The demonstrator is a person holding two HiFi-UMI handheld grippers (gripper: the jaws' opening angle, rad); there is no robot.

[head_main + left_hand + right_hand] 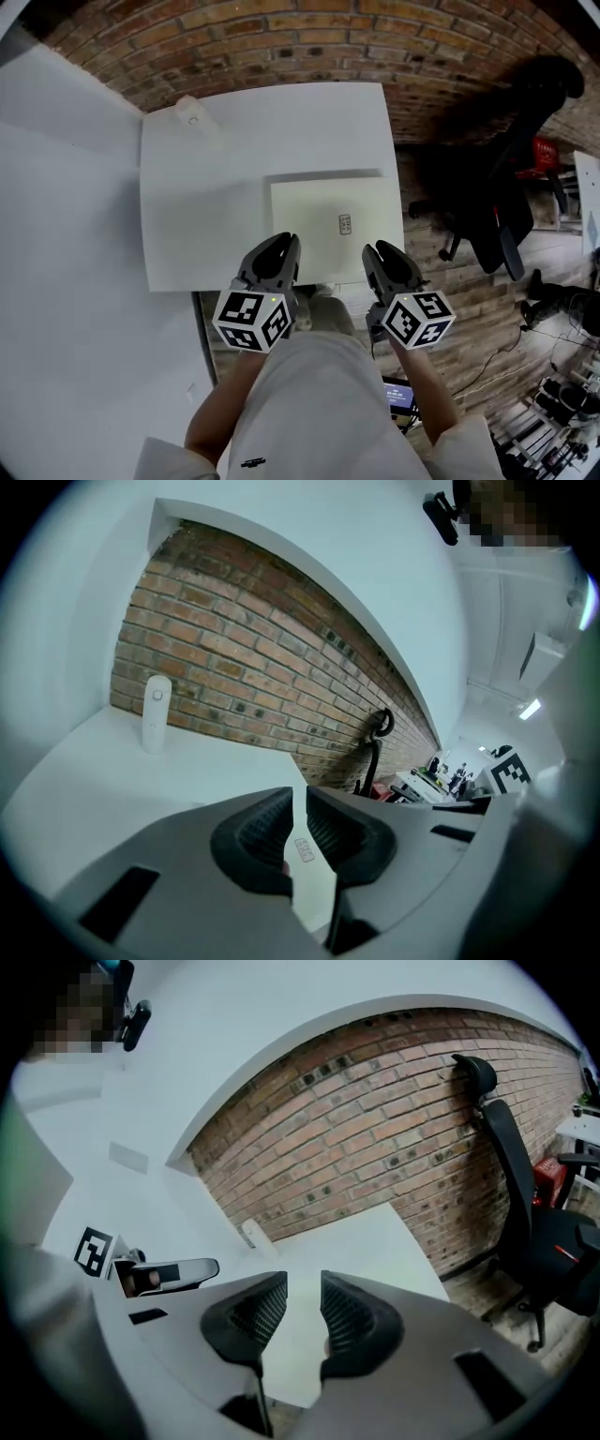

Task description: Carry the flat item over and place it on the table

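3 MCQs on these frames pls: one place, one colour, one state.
1. Where on the white rectangular table does the small white upright plastic device stand? A near edge; B far left corner; C centre.
2. Colour of the padded office chair? A blue; B white; C black.
3. The left claw is: A shut on the pale cream flat panel; B wide open; C shut on nothing.
Key: 1B, the head view shows it at that corner; 2C, seat and back are black; 3A, the panel's edge is pinched in its jaws.
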